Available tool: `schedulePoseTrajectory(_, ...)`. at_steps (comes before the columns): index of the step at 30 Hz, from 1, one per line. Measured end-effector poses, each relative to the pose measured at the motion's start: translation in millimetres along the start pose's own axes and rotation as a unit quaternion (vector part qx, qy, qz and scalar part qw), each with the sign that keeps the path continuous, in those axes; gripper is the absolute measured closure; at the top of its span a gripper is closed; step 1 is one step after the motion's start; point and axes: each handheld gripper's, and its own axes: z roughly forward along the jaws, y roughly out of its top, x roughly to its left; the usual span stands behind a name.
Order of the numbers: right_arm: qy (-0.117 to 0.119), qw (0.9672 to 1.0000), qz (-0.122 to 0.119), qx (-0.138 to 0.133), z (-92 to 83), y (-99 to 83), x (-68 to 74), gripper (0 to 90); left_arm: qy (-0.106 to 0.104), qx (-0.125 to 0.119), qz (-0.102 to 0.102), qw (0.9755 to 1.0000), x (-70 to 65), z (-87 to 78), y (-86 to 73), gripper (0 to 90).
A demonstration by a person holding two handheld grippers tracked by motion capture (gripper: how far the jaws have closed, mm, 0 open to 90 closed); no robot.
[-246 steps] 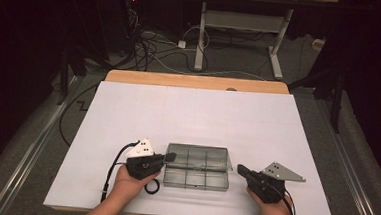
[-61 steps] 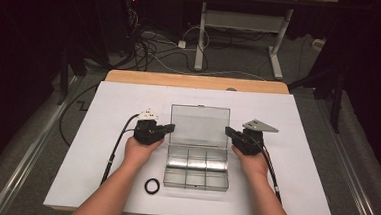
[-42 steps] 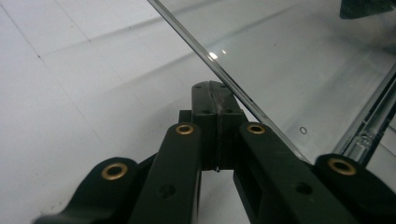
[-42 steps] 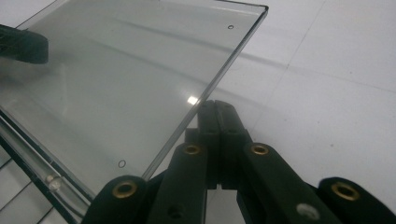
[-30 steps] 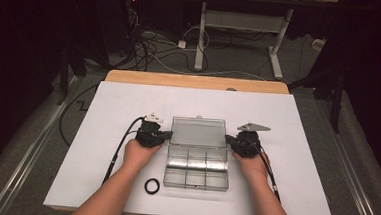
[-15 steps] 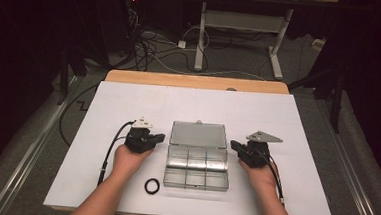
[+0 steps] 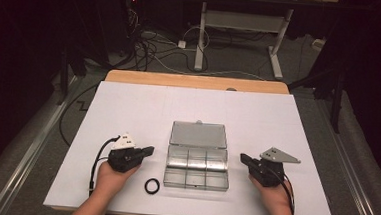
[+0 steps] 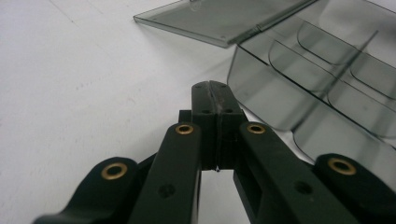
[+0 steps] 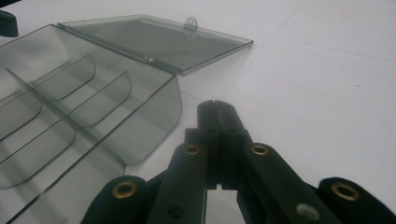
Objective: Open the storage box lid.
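A clear smoky plastic compartment box (image 7: 197, 168) lies on the white table with its lid (image 7: 199, 134) folded flat back behind it; its several compartments look empty. My left gripper (image 7: 149, 149) is shut and empty, resting just left of the box (image 8: 322, 88), jaws pressed together (image 8: 215, 93). My right gripper (image 7: 242, 159) is shut and empty too, just right of the box (image 9: 70, 112), its closed tips (image 9: 217, 112) near the box's corner. A small black ring (image 7: 152, 186) lies on the table in front of the box's left corner.
The white sheet (image 7: 138, 109) covers the table, with a wooden edge (image 7: 195, 81) at the far side. Beyond it on the floor are cables and a desk frame (image 7: 243, 25). Open white surface spreads behind and to both sides of the box.
Both hands have drawn back toward the near edge and outward from the box's lid. The lid, held up two seconds ago, now lies flat open behind the box.
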Motion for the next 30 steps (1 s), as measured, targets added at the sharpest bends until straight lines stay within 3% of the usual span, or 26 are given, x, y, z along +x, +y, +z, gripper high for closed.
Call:
schedulePoseTrajectory(7, -0.008, 0.9999, -0.006, -0.009, -15.6, -13.7, 9.3, 90.0, 0.008, -0.009, -0.005, 0.9999, -4.5, -16.4, -17.2, 87.6)
schedulePoseTrajectory(10, -0.008, 0.9999, -0.011, -0.008, -14.4, -17.3, 12.1, 90.0, 0.022, -0.007, 0.006, 0.9997, -2.5, -16.0, -16.1, 87.1)
schedulePoseTrajectory(14, -0.009, 0.9998, -0.02, 0.001, -11.5, -16.1, 12.8, 78.9, 0.035, 0.009, 0.015, 0.9992, -0.2, -12.9, -17.0, 73.5)
schedulePoseTrajectory(21, -0.015, 0.9997, -0.02, 0.008, -11.9, -15.8, 11.3, 53.9, 0.031, 0.019, 0.025, 0.999, -1.8, -11.2, -16.8, 45.6)
schedulePoseTrajectory(30, -0.009, 0.9999, -0.01, 0.0, -12.1, -14.4, 6.2, 16.8, 0.021, 0.028, -0.004, 0.9994, 4.2, -11.9, -16.2, 13.7)
